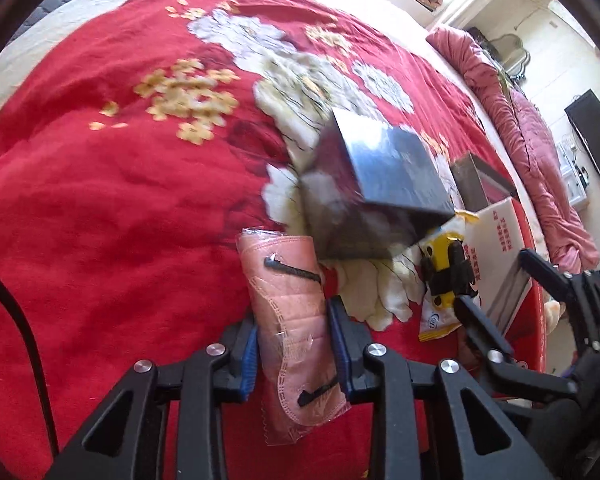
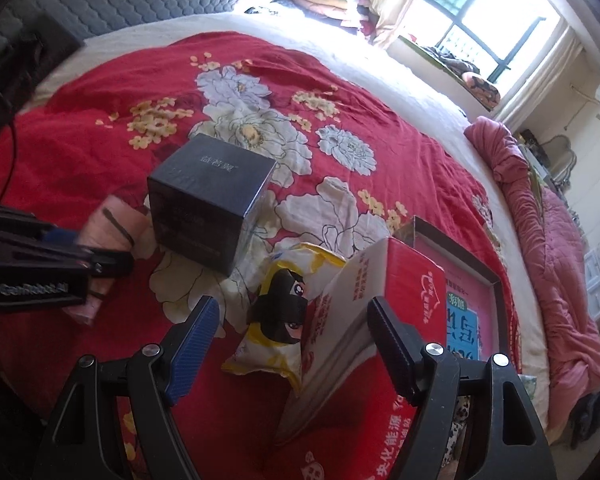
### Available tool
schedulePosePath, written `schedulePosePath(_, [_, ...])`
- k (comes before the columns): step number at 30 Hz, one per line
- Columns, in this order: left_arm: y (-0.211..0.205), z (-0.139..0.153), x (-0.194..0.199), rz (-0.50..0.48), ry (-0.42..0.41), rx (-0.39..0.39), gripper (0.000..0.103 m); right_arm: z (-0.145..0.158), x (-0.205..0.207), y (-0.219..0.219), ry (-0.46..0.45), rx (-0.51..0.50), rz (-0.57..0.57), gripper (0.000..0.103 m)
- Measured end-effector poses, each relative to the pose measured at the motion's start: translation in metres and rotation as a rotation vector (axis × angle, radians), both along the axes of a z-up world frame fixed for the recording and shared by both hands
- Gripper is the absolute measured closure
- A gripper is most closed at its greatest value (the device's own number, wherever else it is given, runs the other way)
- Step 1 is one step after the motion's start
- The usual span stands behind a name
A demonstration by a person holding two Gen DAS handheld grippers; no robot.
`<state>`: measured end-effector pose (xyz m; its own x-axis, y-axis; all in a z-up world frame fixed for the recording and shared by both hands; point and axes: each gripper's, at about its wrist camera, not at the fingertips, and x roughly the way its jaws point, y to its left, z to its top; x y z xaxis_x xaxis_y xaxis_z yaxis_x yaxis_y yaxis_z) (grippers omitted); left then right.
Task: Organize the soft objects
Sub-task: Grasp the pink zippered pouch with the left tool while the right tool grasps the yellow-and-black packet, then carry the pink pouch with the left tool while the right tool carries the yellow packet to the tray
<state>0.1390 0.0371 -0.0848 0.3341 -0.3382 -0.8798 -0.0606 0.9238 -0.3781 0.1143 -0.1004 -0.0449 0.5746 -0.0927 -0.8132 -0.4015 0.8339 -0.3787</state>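
Red floral bedspread [image 1: 100,200] filling most of both views. At left, left gripper [image 1: 296,344] narrowed, blue pads pressing both sides of a pink face-mask packet [image 1: 292,312] lying flat on the spread. Just beyond it, a dark cube box [image 2: 208,204]. Right of the box, a yellow cartoon-print pouch [image 2: 280,320] leaning against a red-and-white carton [image 2: 380,304]. Right gripper [image 2: 292,344] spread wide above pouch and carton, holding nothing. Far right, a rumpled pink quilt [image 2: 540,240].

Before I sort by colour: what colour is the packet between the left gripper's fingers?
Salmon pink packet, in clear wrap; left wrist view shows it best.
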Motion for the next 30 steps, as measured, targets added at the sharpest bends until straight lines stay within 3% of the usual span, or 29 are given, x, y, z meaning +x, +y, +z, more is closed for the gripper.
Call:
schedulePosePath(2, [0.011, 0.004, -0.003, 0.009, -0.012, -0.006, 0.071, -0.015, 0.003, 0.014, 0.009, -0.088, 0.017, 0.026])
schedulePosePath(5, [0.019, 0.005, -0.006, 0.02, -0.02, -0.013, 0.071, -0.039, 0.011, 0.021, 0.04, -0.201, -0.001, 0.039])
schedulePosePath(8, [0.022, 0.005, -0.007, 0.012, -0.023, -0.021, 0.071, -0.057, 0.017, 0.023, 0.072, -0.264, -0.012, 0.043])
schedulePosePath(14, [0.015, 0.01, -0.003, -0.01, -0.038, 0.002, 0.071, -0.071, 0.019, 0.022, 0.044, -0.299, 0.017, 0.05])
schedulePosePath(18, [0.012, 0.011, -0.005, -0.012, -0.038, 0.015, 0.071, -0.069, 0.021, 0.016, 0.024, -0.264, 0.037, 0.062])
schedulePosePath(23, [0.003, 0.019, -0.011, -0.014, -0.064, 0.028, 0.071, -0.035, 0.016, 0.001, -0.029, -0.043, 0.018, 0.063])
schedulePosePath(27, [-0.008, 0.036, -0.019, -0.037, -0.116, 0.044, 0.071, 0.01, 0.008, -0.022, -0.047, 0.2, -0.006, 0.063])
schedulePosePath(30, [-0.021, 0.053, -0.028, -0.059, -0.167, 0.045, 0.071, 0.045, -0.002, -0.043, -0.081, 0.33, -0.021, 0.063])
